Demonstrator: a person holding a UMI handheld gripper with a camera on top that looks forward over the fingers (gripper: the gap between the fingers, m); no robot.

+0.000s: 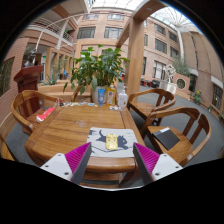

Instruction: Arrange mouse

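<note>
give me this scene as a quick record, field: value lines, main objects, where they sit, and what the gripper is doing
setting: atrium or courtyard with brick buildings behind
surface: round wooden table
mat: grey mouse mat on the table's near edge, just ahead of the fingers
mouse: a dark item on the mat, too small to tell for certain
yellow item: small yellow note on the mat
plant: potted plant at the table's far side
bottle: clear bottle beside the plant
seating: wooden chairs around the table
gripper: gripper open, holding nothing, pink pads showing

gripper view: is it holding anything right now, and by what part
Nothing is held. The gripper is open, its fingers apart above the table edge, short of the mouse pad.
</note>
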